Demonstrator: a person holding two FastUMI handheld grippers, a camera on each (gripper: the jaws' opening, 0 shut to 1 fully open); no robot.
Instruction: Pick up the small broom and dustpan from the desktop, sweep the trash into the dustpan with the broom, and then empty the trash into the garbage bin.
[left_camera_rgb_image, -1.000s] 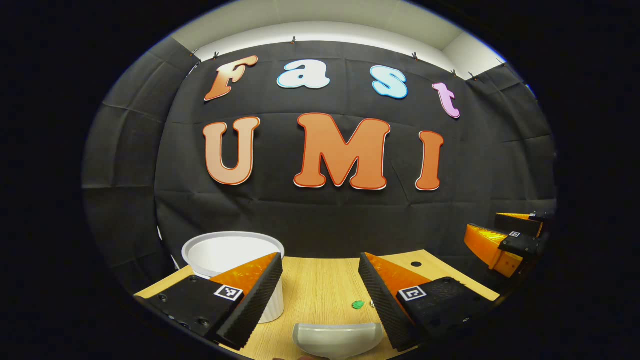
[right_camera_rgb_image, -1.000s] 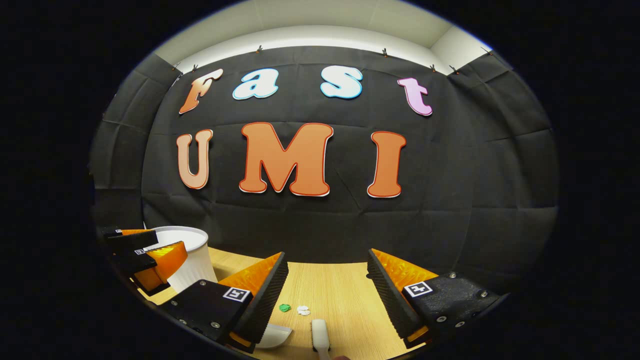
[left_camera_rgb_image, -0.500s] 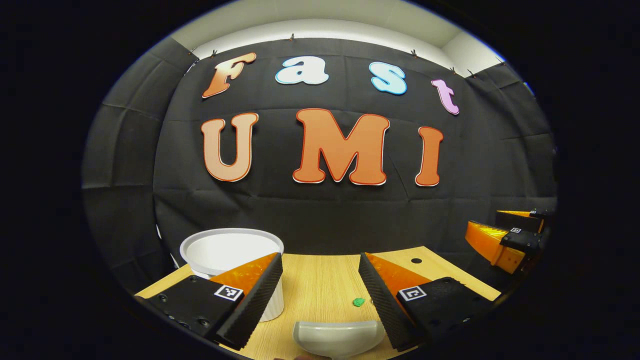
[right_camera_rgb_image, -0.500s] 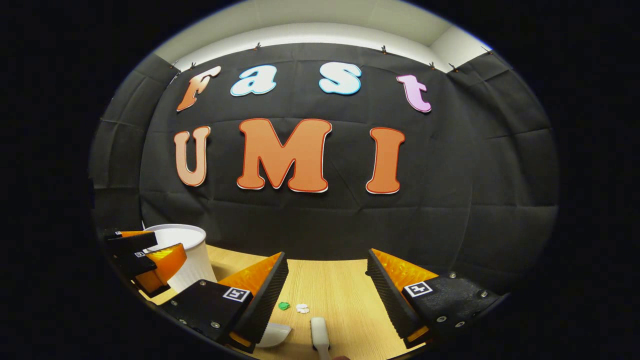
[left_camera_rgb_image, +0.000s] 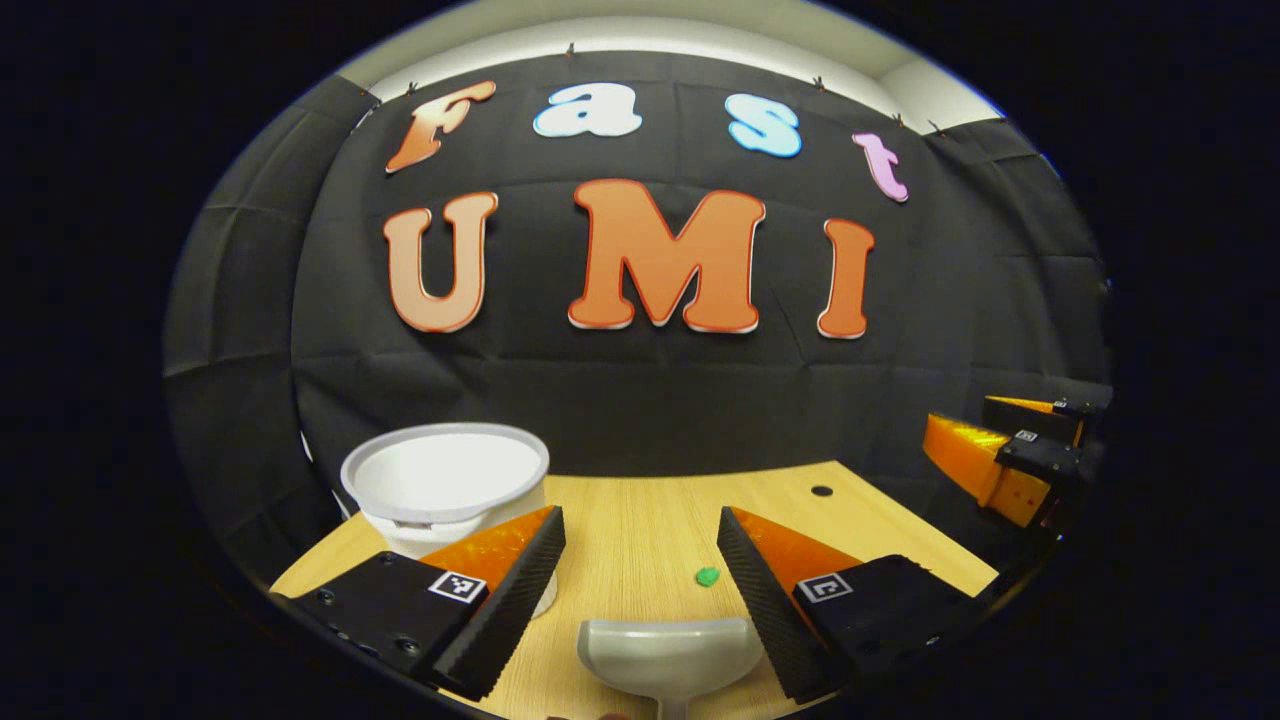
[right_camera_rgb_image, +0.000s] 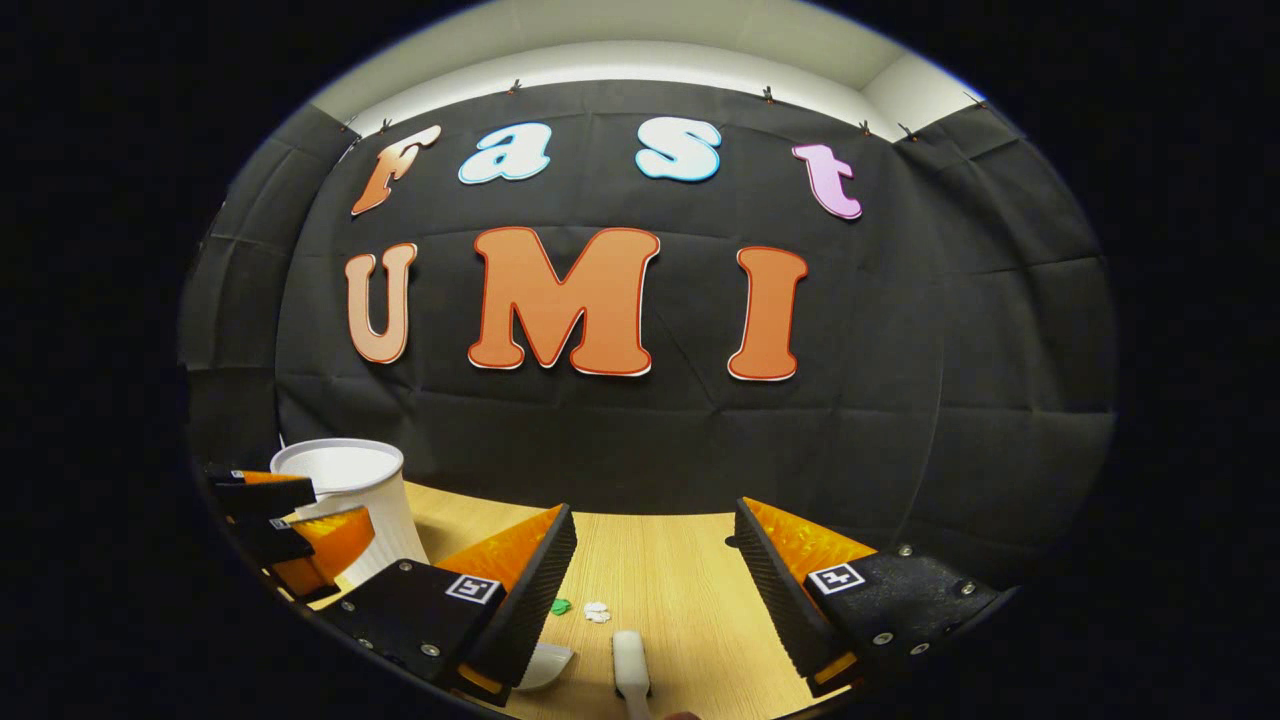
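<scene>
Left gripper view: left gripper (left_camera_rgb_image: 640, 585) fingers spread wide, nothing between them, hovering low over the desk (left_camera_rgb_image: 640, 520). Dustpan (left_camera_rgb_image: 668, 655) lies at 6 o'clock just below the gap, mouth turned away toward the trash; probably lined up so the fingers can drop onto its stem, which runs out of frame at the bottom. Pan looks like smooth pale plastic, a shallow curved scoop. Green scrap (left_camera_rgb_image: 708, 576) at about 5 o'clock, just beyond the pan's lip, crumpled, small. Bin (left_camera_rgb_image: 445, 475) at 8 o'clock, round, white, ribbed wall, open top, partly behind the left finger; set near so the tip-out is short. Right gripper (left_camera_rgb_image: 1000, 455) at 3 o'clock, off the desk edge, fingers parted. Desk is light wood grain, with a dark hole at 4 o'clock.

Right gripper view: right gripper (right_camera_rgb_image: 655, 580) wide open, empty. Broom (right_camera_rgb_image: 630, 665) at 6 o'clock, a narrow white rounded bar pointing up into the gap; bristles I cannot make out. Green scrap (right_camera_rgb_image: 560, 606) and a white scrap (right_camera_rgb_image: 597, 612) at 7 o'clock, close together ahead of the broom. Dustpan (right_camera_rgb_image: 545, 665) edge peeks beside the left finger. Bin (right_camera_rgb_image: 350, 500) and left gripper (right_camera_rgb_image: 290, 525) at 8 o'clock. Neither tool is gripped yet.
</scene>
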